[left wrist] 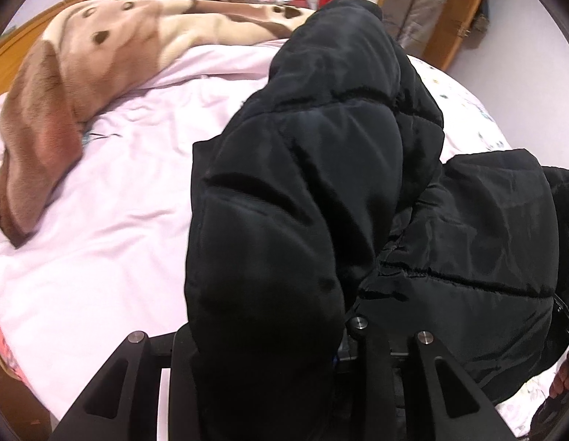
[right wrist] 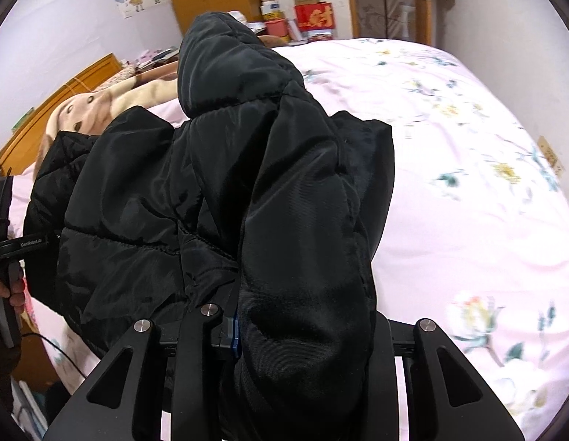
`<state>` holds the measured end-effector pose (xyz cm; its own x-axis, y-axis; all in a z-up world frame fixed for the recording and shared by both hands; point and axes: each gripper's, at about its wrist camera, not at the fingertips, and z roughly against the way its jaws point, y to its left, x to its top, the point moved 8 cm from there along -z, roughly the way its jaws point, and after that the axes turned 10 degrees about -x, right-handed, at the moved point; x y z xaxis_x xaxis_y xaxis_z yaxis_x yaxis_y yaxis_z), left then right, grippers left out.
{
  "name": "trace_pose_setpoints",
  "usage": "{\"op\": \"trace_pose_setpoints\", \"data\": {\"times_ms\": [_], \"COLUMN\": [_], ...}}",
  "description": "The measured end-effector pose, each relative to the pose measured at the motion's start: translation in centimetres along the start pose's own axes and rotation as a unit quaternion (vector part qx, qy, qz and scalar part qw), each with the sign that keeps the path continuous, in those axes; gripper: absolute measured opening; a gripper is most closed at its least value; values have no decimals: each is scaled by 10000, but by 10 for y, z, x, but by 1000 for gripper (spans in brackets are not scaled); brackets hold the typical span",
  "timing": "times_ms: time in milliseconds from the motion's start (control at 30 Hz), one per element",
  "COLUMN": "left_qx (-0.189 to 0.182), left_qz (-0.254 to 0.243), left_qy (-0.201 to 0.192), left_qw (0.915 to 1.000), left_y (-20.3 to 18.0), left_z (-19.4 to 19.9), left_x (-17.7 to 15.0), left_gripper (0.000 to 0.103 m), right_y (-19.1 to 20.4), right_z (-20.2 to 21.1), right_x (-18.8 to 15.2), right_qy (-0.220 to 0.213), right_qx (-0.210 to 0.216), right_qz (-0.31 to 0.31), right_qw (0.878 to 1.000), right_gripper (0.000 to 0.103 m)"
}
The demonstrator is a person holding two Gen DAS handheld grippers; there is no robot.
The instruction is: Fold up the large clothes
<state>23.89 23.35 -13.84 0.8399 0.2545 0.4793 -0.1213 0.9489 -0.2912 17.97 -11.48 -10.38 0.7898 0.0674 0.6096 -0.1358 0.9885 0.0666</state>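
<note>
Black puffy jacket [left wrist: 321, 169] bunched up over the near side of the pink bed sheet [left wrist: 111, 228], one thick padded edge clamped in the left gripper [left wrist: 269, 334] and another in the right gripper [right wrist: 306, 330]. Best to lift both edges level, carry them toward the far side together, then lower slowly so the padding lies flat.
</note>
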Motion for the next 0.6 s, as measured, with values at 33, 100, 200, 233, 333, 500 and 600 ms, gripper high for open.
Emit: {"op": "trace_pose_setpoints", "data": {"times_ms": [33, 100, 200, 233, 333, 500, 600], "left_qx": [75, 191, 370, 416, 522, 528, 552], "left_qz": [48, 96, 194, 233, 335, 429, 447], "left_qy": [-34, -83, -164, -171, -111, 16, 40], "left_qw": [10000, 9997, 9990, 9987, 9980, 9977, 9975], "left_y": [10, 17, 30, 35, 48, 66, 82], "left_z": [4, 4, 4, 4, -2, -8, 6], "left_x": [0, 4, 9, 7, 7, -20, -14], "left_gripper": [35, 35, 35, 35, 35, 38, 41], "right_y": [4, 15, 28, 34, 47, 66, 66], "right_z": [-3, -8, -15, -19, -40, -67, -77], "right_x": [3, 3, 0, -4, -2, 12, 8], "right_qy": [12, 50, 110, 144, 259, 290, 362], "right_qx": [57, 201, 366, 393, 428, 272, 172], "right_qz": [-14, -22, 8, 54, 136, 189, 224], "right_qw": [10000, 9998, 9993, 9991, 9987, 9990, 9989], "right_gripper": [34, 34, 34, 34, 34, 34, 35]}}
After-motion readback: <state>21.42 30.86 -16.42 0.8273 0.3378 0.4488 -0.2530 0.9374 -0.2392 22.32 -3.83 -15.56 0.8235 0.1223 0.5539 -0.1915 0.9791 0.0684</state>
